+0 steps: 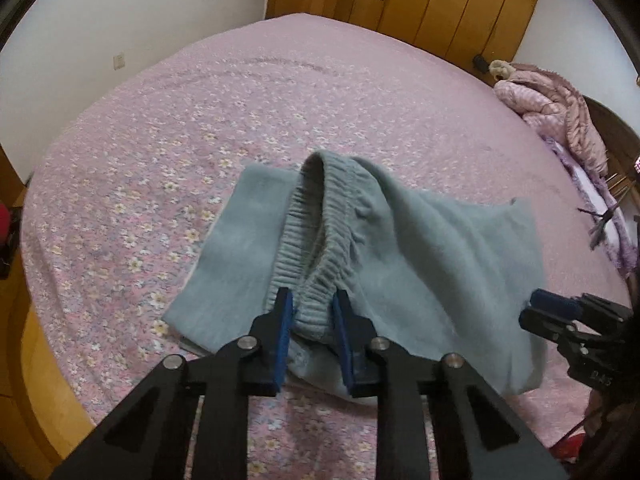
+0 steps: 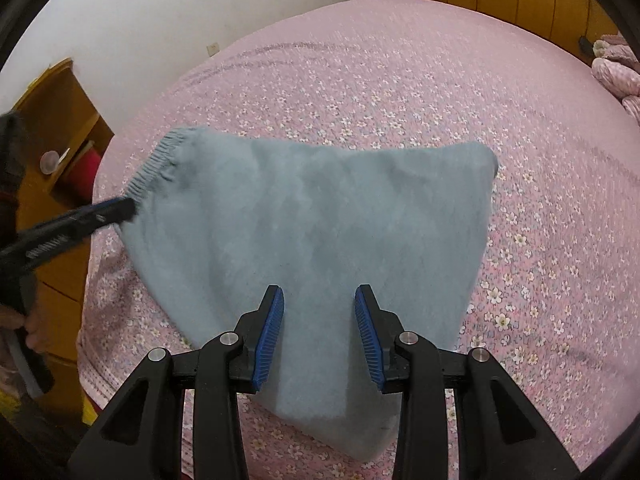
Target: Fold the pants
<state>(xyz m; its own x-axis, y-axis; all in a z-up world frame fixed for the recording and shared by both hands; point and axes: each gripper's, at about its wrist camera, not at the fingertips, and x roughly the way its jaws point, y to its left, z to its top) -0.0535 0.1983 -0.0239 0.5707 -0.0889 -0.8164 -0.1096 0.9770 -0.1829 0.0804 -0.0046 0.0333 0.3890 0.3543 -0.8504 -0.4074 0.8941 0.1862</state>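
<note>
Left wrist view: left gripper [image 1: 312,312] jaws pinch the pants' waistband [image 1: 320,216]; right gripper [image 2: 319,320] jaws spread over the cloth beside it.

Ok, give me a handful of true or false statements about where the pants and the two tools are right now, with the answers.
1. The left tool is closed on the ribbed elastic waistband of the blue-grey fleece pants. True.
2. The right tool is clamped on the pants. False: its blue pads stand apart over the fabric, pressing nothing.
3. The pants lie on a pink floral bedspread. True.
4. The pants are spread out flat at full length. False: they are bunched into a compact, folded shape.
5. A pink quilted jacket lies at the bed's far right edge in the left wrist view. True.
</note>
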